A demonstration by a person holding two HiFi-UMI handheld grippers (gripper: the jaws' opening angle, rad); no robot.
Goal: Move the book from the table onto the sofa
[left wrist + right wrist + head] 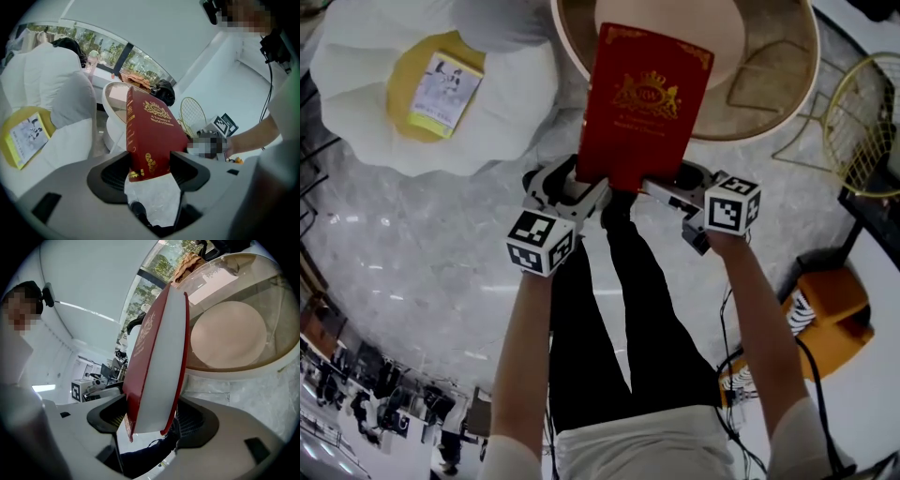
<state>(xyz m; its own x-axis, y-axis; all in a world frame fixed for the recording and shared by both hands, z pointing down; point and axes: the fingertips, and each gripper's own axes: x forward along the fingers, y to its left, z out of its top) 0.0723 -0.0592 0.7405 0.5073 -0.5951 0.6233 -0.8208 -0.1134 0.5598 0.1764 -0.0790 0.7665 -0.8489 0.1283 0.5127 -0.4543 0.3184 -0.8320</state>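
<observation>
Red and gilt-stamped, the hardcover book [645,103] is hanging at the near rim of the round wooden table [797,84], its far end reaching over the tabletop and its near end sticking out toward the person. It is looking lifted clear of the wood, though I cannot be sure of the gap. Both tools are gripping that near edge: the left gripper [577,192] is clamping the spine corner, jaws closed down to the book's thickness, and the right gripper [670,187] is pinching the opposite corner the same way, covers and white page block squeezed between its jaws. The white petal-shaped sofa [356,75], carrying a round yellow cushion [408,70] and a small printed booklet [445,92], is waiting well to the left of the table, across a stretch of grey marble floor [422,253]. The danger, I would say, is lying in the hold: both grips are sitting on one short edge, so the long end is levering against them, and a quick swing away from the table could be twisting the book out of the jaws. If the two hands are drifting apart or turning unevenly, one corner could slip, and the book would be dropping to the floor short of the sofa.
</observation>
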